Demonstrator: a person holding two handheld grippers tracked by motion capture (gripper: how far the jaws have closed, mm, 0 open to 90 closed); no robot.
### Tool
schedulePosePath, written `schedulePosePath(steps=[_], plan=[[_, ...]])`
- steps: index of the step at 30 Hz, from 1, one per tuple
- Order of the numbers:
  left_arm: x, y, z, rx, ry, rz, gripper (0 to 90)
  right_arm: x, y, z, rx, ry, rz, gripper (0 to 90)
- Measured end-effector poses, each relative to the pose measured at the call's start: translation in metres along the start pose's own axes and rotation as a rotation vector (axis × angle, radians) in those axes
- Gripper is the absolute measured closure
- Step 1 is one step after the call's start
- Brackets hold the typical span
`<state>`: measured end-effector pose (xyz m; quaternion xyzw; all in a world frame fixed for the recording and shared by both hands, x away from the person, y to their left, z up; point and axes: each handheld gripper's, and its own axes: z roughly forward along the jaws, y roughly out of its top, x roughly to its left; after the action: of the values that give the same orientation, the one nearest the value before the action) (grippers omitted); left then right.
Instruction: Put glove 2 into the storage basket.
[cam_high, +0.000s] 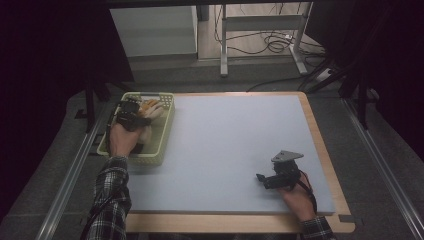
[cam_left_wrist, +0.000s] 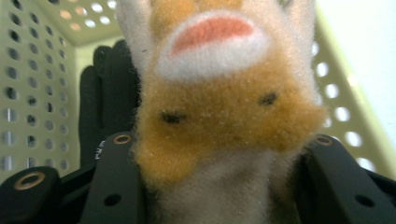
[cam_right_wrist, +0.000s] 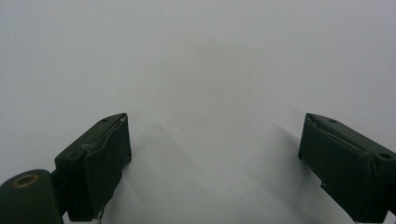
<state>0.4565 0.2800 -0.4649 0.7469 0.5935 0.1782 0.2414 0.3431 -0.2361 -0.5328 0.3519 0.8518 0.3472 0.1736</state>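
the left gripper (cam_high: 134, 116) was down inside the pale green perforated basket (cam_high: 165, 131) at the table's left edge, its jaws closed narrow on a plush toy (cam_left_wrist: 219, 116), orange-brown and cream with a pink patch. in the left gripper view the fur bulged out between the two black jaws, so the pads looked to be pressing into it. something black (cam_left_wrist: 105, 93) lay in the basket just behind the toy; what it was i could not tell.

to do this step well, i'd have judged the squeeze should stay firm on the soft body, the lift should go straight up until the toy cleared the basket's rim, and the black thing should be left where it lay.

the left forearm, in a plaid sleeve (cam_high: 111, 195), reached forward over the basket's near wall, hand angled down into it. the right gripper (cam_high: 264, 179) rested well to the right of the basket on the grey mat (cam_high: 225, 140), jaws wide with nothing between them.
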Motion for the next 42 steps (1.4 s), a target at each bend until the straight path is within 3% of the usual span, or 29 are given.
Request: schedulePosePath(steps=[11,16,17,21,22,26,28,31,32,34,35,36,39,40,42], plan=[[-0.017,0.011,0.037,0.114,-0.005,0.047,49.6,0.000,0.000,0.000,-0.001,0.000,0.000,9.0],[-0.023,0.012,0.058,0.216,-0.013,0.053,41.1,0.000,0.000,0.000,-0.001,0.000,0.000,9.0],[-0.021,0.012,0.059,0.220,-0.017,0.037,39.1,0.000,0.000,0.000,-0.001,0.000,-0.001,9.0],[-0.014,0.011,0.055,0.213,-0.037,0.014,19.5,0.000,0.000,0.000,-0.001,0.000,0.000,9.0],[-0.011,0.011,0.047,0.191,-0.075,0.010,15.6,0.000,0.000,0.000,-0.001,0.000,0.000,9.0],[-0.012,0.013,0.032,0.158,-0.086,0.035,9.9,0.000,0.000,0.000,0.000,0.000,-0.002,9.0],[-0.011,0.014,0.015,0.100,-0.104,0.054,9.8,0.000,0.000,0.000,0.000,-0.001,-0.002,9.0],[-0.007,0.014,0.002,0.049,-0.110,0.053,12.4,0.000,0.000,0.000,0.000,-0.001,-0.002,9.0],[-0.003,0.013,-0.007,0.020,-0.089,0.046,19.9,0.000,0.000,0.000,0.000,-0.001,-0.002,9.0],[0.001,0.012,-0.011,0.008,-0.073,0.032,34.5,0.000,0.000,0.000,0.000,-0.001,-0.003,9.0],[0.003,0.010,-0.012,0.006,-0.061,0.025,34.5,0.000,0.000,0.000,0.000,-0.001,-0.003,9.0],[0.008,0.006,-0.011,0.024,-0.015,0.015,51.0,0.000,0.000,0.000,0.000,-0.001,-0.003,9.0],[0.013,0.001,-0.004,0.065,0.012,0.012,64.4,0.000,0.000,0.000,0.000,-0.001,-0.003,9.0],[0.016,-0.003,0.006,0.113,0.034,0.016,67.8,0.000,0.000,0.000,0.000,-0.001,-0.003,9.0],[0.016,-0.007,0.017,0.145,0.021,0.021,71.3,0.000,0.000,0.000,0.000,-0.001,-0.003,9.0]])
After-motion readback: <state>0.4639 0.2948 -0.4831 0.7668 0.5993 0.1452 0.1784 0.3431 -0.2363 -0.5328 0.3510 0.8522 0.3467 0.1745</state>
